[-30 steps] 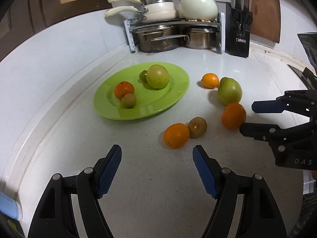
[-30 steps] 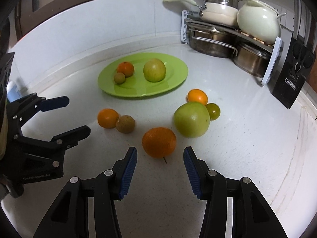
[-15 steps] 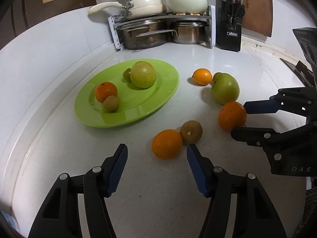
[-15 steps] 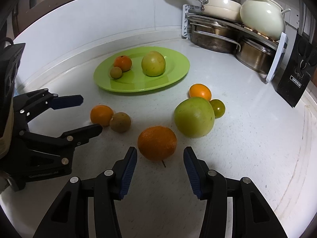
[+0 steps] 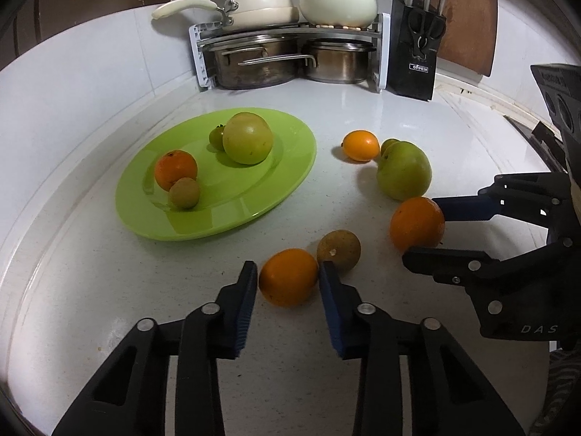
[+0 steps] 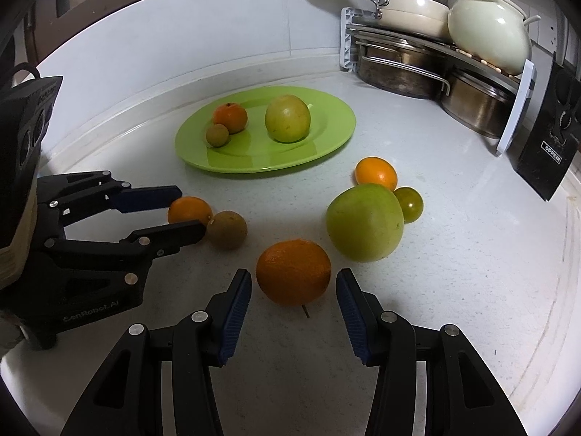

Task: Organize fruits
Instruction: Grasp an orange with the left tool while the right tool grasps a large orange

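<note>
A green plate (image 5: pixel 290 181) (image 6: pixel 337 134) holds an orange, a small brown fruit, a large yellow-green fruit and a small green one. On the counter lie several loose fruits. My left gripper (image 5: pixel 288 283) (image 6: pixel 181 209) is open, its pads on either side of a small orange (image 5: pixel 288 278) (image 6: pixel 189 210), next to a brown fruit (image 5: pixel 339 250) (image 6: pixel 227 229). My right gripper (image 6: pixel 293 287) (image 5: pixel 428 227) is open around a larger orange (image 6: pixel 294 272) (image 5: pixel 417 223). A big green fruit (image 6: pixel 365 221) (image 5: pixel 403 172), another orange (image 6: pixel 376 172) and a small green fruit (image 6: pixel 408 203) lie beyond.
A pot rack (image 5: pixel 290 54) with pans and a white pot stands at the back corner. A black knife block (image 5: pixel 415 51) (image 6: pixel 548 145) stands to its right. The counter's raised rim curves along the left wall.
Both grippers moved forward. The left one now has its pads around the small orange and has narrowed; the right one has come up around the larger orange.
</note>
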Demonstrator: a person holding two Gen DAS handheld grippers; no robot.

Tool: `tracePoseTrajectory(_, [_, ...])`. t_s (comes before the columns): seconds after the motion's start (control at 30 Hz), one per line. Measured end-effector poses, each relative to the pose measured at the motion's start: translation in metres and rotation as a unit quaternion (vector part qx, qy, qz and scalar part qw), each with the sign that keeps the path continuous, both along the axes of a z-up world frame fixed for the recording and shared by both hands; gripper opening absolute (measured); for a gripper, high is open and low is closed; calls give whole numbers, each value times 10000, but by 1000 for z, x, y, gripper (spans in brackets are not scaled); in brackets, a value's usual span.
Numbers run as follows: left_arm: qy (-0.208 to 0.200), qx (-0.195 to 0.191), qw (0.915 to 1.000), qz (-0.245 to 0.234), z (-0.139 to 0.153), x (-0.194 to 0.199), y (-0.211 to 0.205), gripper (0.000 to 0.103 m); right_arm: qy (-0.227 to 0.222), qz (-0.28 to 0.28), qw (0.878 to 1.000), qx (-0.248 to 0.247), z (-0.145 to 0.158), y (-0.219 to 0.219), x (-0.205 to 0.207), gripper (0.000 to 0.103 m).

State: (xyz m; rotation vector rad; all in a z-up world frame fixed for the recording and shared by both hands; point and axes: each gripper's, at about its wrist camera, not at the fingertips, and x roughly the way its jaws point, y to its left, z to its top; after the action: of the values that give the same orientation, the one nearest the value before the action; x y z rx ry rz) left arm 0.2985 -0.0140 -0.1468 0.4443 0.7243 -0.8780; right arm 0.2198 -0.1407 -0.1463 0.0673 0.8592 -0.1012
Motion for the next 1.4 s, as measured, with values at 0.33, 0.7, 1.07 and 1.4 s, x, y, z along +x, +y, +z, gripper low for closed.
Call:
tracePoseTrajectory(0.33, [-46, -17, 10000, 87, -1, -2, 0, 34, -38, 53, 10000, -70, 0, 2, -1, 43])
tracePoseTrajectory(0.7, [-25, -120, 9995, 285, 10, -10, 8, 34, -143, 86, 9998, -99, 7, 3, -5, 42])
tracePoseTrajectory(1.07, [-19, -386, 9965, 743, 36, -28, 19, 34, -434, 198, 9988, -68, 33, 5, -19, 42])
tracePoseTrajectory(1.4, [-98, -691, 9895, 1269, 62, -48, 30, 34, -749, 459, 9961, -131, 60, 6, -34, 42])
